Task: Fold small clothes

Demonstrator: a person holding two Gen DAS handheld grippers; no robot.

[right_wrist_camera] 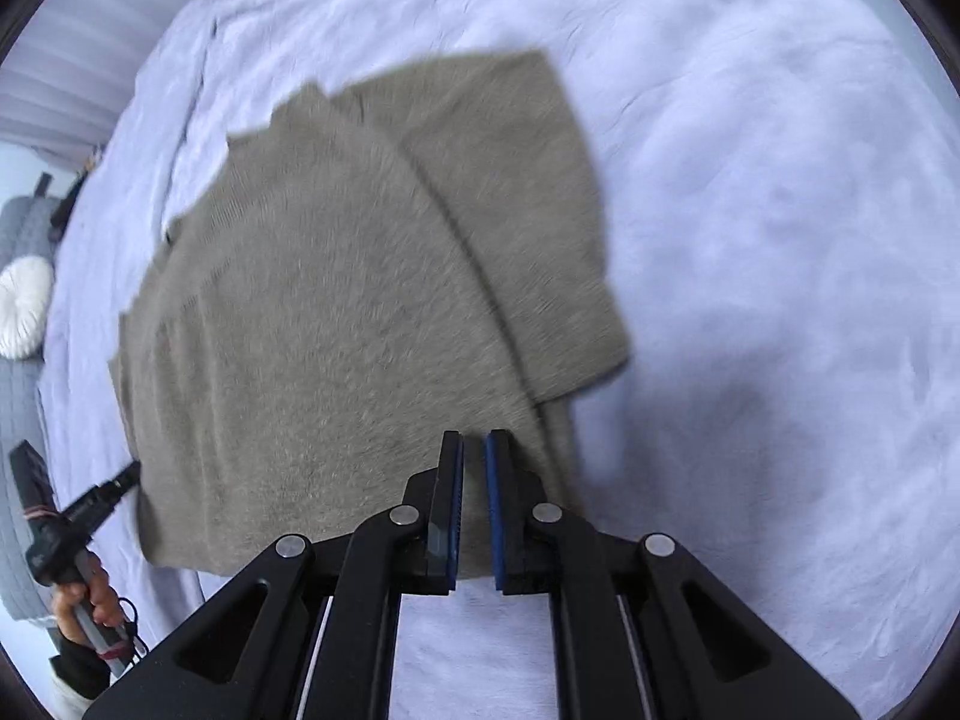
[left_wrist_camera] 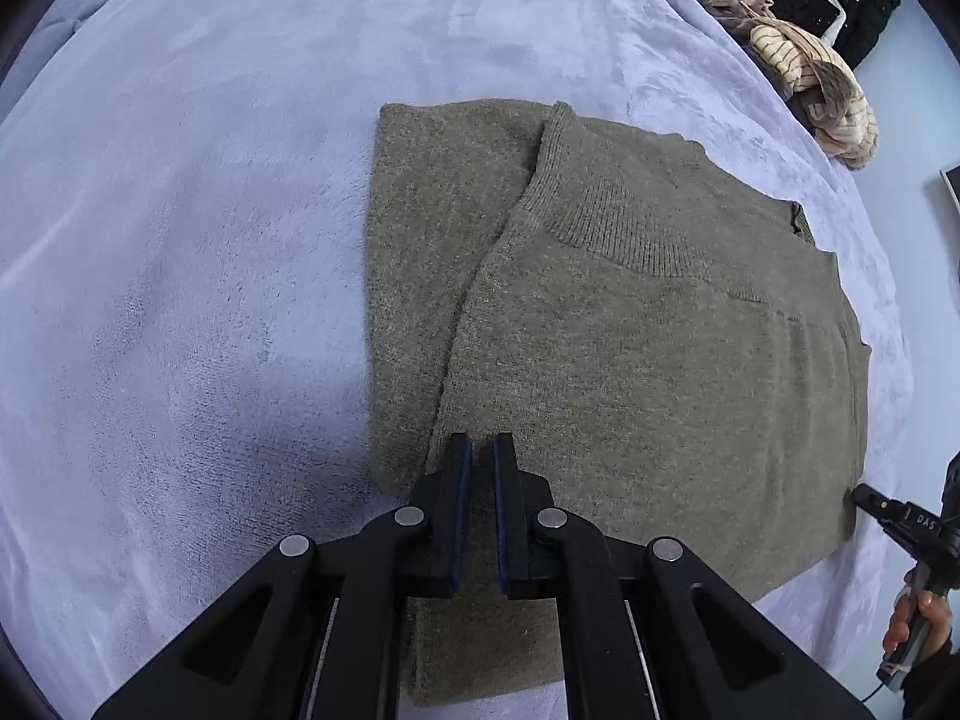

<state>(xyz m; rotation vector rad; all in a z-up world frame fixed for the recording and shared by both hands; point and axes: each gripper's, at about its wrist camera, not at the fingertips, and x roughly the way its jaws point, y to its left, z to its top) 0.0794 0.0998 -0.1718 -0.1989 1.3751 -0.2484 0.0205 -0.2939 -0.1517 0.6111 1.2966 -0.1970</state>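
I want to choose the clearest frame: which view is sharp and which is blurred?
Left wrist view: sharp, the sweater shows its knit ribs. Right wrist view: motion blur smears the sweater and blanket. Both bend edges, fisheye.

Bedroom in a home. Bed (left_wrist_camera: 180, 240) covered with a pale lilac plush blanket (right_wrist_camera: 750, 180). Striped beige clothing (left_wrist_camera: 822, 96) heaped at its far edge, dark garments (left_wrist_camera: 852, 0) beyond. Grey quilted bedding (right_wrist_camera: 18, 420) and a round white cushion (right_wrist_camera: 24, 306) alongside.
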